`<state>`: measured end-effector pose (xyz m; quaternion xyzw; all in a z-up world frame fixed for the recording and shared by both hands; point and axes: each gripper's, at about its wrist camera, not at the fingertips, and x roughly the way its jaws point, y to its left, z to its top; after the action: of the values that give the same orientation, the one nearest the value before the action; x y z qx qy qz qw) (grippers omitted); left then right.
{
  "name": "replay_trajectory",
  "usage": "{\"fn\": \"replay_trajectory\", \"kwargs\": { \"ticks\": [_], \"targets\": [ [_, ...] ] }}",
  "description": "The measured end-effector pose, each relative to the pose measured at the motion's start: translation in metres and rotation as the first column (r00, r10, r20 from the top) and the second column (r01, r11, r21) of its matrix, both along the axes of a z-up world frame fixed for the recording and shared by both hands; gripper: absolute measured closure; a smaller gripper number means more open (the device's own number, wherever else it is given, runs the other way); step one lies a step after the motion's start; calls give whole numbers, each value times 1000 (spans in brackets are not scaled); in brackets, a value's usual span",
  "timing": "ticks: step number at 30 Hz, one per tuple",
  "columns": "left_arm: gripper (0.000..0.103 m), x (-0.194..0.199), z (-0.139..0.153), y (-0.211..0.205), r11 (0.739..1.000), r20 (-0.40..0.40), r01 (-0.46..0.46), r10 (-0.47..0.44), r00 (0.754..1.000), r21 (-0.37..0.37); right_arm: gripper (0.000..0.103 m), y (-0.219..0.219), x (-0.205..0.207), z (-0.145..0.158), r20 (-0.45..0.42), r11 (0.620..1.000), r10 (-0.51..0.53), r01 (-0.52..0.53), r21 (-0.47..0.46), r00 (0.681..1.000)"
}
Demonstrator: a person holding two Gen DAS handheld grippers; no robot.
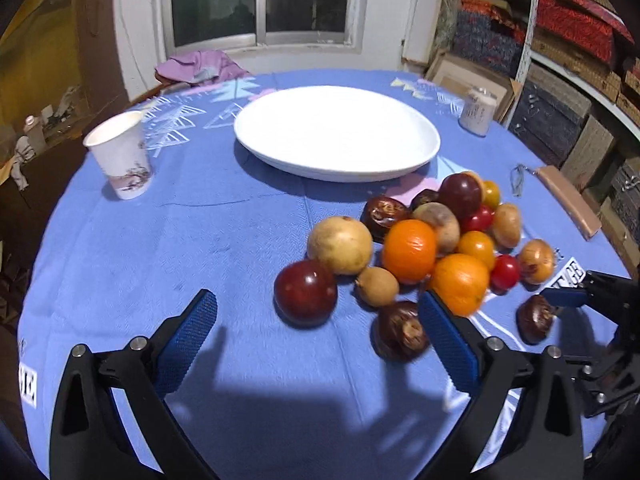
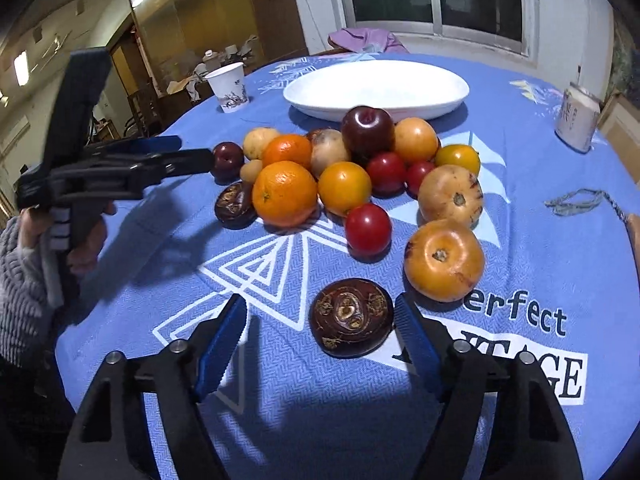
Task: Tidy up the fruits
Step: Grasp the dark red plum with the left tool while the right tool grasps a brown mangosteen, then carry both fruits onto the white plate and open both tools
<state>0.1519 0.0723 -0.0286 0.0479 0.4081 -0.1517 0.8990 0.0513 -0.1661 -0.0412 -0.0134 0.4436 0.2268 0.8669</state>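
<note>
As far as could be told from both wrist views, pretty much nothing had been sorted yet. The wide shallow white ceramic plate (image 1: 337, 132) was seen sitting completely bare at the far side of the round table covered in a blue patterned cloth (image 1: 200, 240), and not one fruit had been placed in it. The whole mixed pile of fruit (image 2: 352, 176) (oranges, small red and yellow tomatoes, dark red plums, tan pears and a few dark brown water chestnuts) was still heaped on the cloth just in front of the plate, so basically the entire job was left to do.

The right gripper (image 2: 322, 320) was held partly open, with its blue-padded jaws set around a flat dark brown water chestnut (image 2: 351, 322) lying apart from the heap at the near edge. The right pad looked just about touching it and the left pad was clearly off it, so nothing was counted as gripped. That was judged to be the first pick.

The left gripper (image 1: 316, 316) was spread wide and empty, aimed toward the dark red plum (image 1: 306, 292) at the near left of the pile.

A white paper cup with a printed design (image 1: 120, 156) and a pale drinks can (image 1: 478, 110) were also on the table; whatever was inside them could not be made out.
</note>
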Motion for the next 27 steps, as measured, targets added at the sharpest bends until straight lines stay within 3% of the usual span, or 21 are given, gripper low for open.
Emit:
{"fn": "replay_trajectory", "kwargs": {
  "ticks": [2, 3, 7, 12, 14, 21, 27],
  "targets": [
    [37, 12, -8, -2, 1000, -31, 16, -16, 999, 15, 31, -2, 3, -2, -19, 1000, -1, 1, 8, 1000],
    [39, 17, -12, -1, 1000, -52, 22, -22, 998, 6, 32, -2, 5, -3, -24, 1000, -2, 2, 11, 1000],
    [39, 27, -19, 9, 999, -63, 5, -8, 998, -43, 32, -3, 5, -3, -31, 1000, -1, 1, 18, 1000],
    [45, 26, -32, 5, 1000, -64, -9, 9, 998, -1, 33, -3, 5, -3, -31, 1000, -1, 1, 13, 1000],
    [57, 23, -30, 0, 1000, -34, -6, 7, 999, 28, 38, -4, 6, -3, -30, 1000, -10, 11, 16, 999],
    [62, 13, -25, -7, 999, 17, 14, -15, 1000, 45, 52, -5, 9, -4, -28, 999, -33, 33, 3, 999],
    [64, 13, -24, -1, 1000, 7, 13, -13, 1000, 3, 58, -4, 9, -4, -24, 999, -41, 41, -25, 999]
  ]
}}
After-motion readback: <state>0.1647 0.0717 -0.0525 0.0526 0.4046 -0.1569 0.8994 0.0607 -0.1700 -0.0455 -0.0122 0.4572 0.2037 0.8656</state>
